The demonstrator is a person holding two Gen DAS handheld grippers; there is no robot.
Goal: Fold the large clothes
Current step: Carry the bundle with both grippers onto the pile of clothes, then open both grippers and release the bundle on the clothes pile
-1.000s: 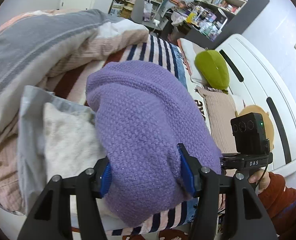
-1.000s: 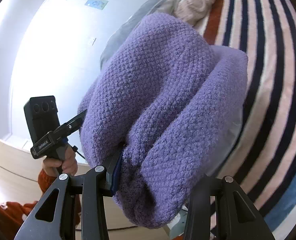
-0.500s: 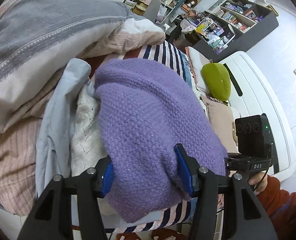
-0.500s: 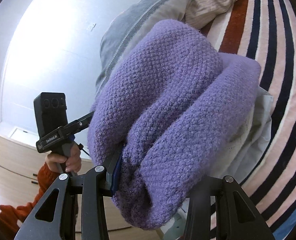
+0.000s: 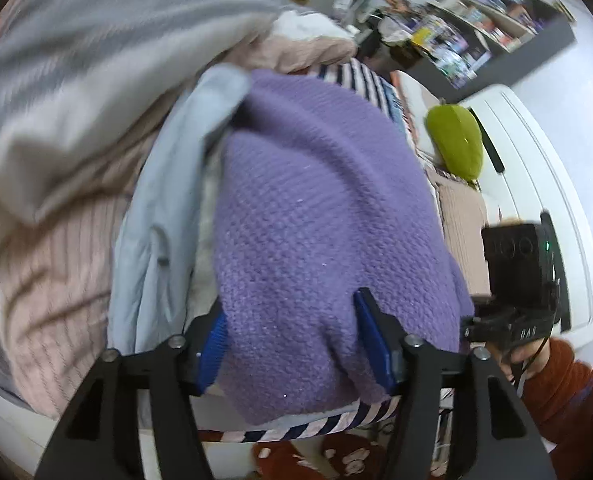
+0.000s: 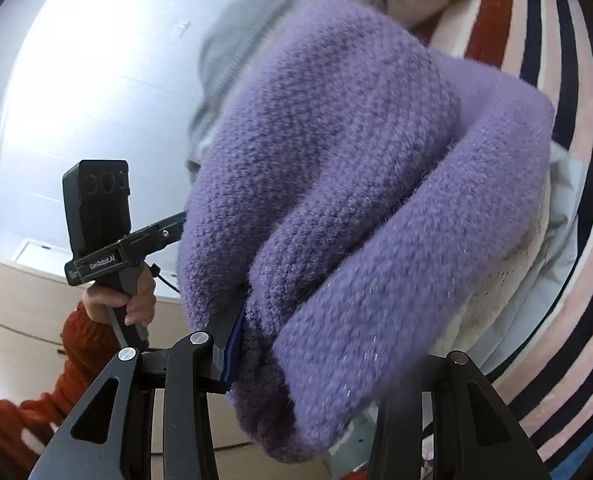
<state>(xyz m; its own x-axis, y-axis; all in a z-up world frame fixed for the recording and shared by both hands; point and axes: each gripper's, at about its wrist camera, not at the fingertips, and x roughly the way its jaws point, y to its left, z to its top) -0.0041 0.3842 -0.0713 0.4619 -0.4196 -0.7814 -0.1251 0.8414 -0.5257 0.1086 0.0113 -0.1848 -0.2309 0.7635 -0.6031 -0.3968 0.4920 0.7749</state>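
A folded purple knit sweater (image 5: 320, 216) fills both views; it also shows in the right wrist view (image 6: 356, 200). My left gripper (image 5: 296, 344) is shut on its near end, blue pads pressing both sides. My right gripper (image 6: 316, 356) is shut on its other end; only the left finger (image 6: 228, 332) shows, the right one is hidden by knit. The sweater rests on a stack of a cream knit (image 6: 508, 280) and a pale blue garment (image 5: 152, 240) on the striped bed (image 6: 568, 80).
A bunched grey and pink duvet (image 5: 76, 92) lies to the left of the stack. A green cushion (image 5: 456, 144) and white headboard (image 5: 536, 168) stand at the right. Cluttered shelves (image 5: 476, 32) are behind. Each view shows the other hand-held gripper, as in the right wrist view (image 6: 104, 232).
Both grippers have carried the purple sweater toward the duvet, and it now sits over the pale blue and cream stack. Both stay shut on it.
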